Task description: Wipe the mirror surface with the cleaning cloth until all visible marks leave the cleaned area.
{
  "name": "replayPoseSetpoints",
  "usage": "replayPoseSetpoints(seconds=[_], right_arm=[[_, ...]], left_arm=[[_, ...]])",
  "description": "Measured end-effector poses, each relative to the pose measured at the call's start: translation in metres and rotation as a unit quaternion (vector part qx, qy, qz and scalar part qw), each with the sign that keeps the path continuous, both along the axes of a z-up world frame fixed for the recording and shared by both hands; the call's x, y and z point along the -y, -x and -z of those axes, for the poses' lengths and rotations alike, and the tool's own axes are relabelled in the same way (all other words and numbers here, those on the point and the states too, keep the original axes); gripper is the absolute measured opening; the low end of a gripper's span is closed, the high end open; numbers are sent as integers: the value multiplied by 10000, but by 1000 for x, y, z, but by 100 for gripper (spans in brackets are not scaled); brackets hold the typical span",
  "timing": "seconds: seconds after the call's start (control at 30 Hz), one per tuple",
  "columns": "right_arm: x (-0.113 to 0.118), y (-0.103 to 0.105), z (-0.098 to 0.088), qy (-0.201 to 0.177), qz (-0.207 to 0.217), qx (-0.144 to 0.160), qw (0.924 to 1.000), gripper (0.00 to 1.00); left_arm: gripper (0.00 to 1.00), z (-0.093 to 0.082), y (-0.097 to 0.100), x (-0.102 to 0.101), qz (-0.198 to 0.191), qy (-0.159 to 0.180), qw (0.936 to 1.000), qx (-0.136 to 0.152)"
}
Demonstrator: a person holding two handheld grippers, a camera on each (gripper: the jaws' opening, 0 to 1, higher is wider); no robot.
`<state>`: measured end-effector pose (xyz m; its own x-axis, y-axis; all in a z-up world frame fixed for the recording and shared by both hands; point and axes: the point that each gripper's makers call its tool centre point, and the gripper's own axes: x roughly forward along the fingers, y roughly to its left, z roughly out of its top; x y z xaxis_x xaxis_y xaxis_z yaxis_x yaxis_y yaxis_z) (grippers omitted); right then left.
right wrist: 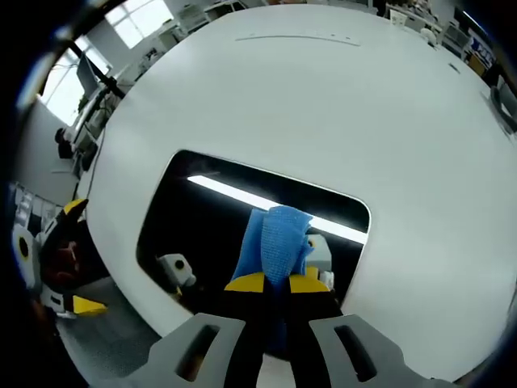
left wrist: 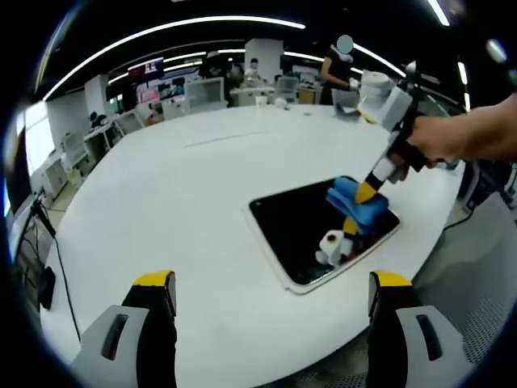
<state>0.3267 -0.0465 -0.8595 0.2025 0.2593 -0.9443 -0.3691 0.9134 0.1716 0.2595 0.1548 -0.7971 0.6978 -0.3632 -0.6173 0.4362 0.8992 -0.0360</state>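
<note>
- I am in the wiping step: my right gripper (right wrist: 276,283) has its jaws closed tight on the blue cleaning cloth (right wrist: 275,242), and the cloth hangs forward from the tips onto the mirror (right wrist: 210,226).
- In the left gripper view the same right gripper (left wrist: 365,192) comes in from the right, held in my hand (left wrist: 452,137), with the cleaning cloth (left wrist: 355,202) bunched under it and pressed to the far right part of the mirror (left wrist: 291,234).
- The mirror lies flat on the white desk (left wrist: 186,210), near the desk edge closest to me, its glass dark and reflecting a ceiling light strip.
- My left gripper (left wrist: 271,303) hangs above the desk on the near side of the mirror, jaws spread wide and holding nothing.
- I cannot make out any marks on the glass from here; the reflections hide them, so I cannot judge how much is left to clean.
- By my reckoning the cloth has contact with only one end of the glass, so the wipe is not finished.
- The next move calls for drawing the cloth across the glass with steady downward pressure, keeping my grip firm so the cloth does not slip out.
- I should watch that the mirror does not slide on the smooth desk; my free left gripper could steady its frame.
</note>
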Motion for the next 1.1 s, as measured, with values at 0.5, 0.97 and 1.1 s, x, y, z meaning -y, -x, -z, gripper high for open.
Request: replayPoseSetpoints(seconds=[0.5, 0.97, 1.1], right_arm=[[-2, 24, 1, -71, 34, -53, 10000, 2], [-2, 47, 0, -69, 7, -161, 9998, 2], [-2, 54, -1, -54, 8, -148, 9999, 2]], left_arm=[[100, -5, -2, 7, 55, 229, 9989, 398], [100, 0, 3, 11, 214, 207, 9992, 256], [100, 0, 3, 11, 222, 185, 9992, 270]])
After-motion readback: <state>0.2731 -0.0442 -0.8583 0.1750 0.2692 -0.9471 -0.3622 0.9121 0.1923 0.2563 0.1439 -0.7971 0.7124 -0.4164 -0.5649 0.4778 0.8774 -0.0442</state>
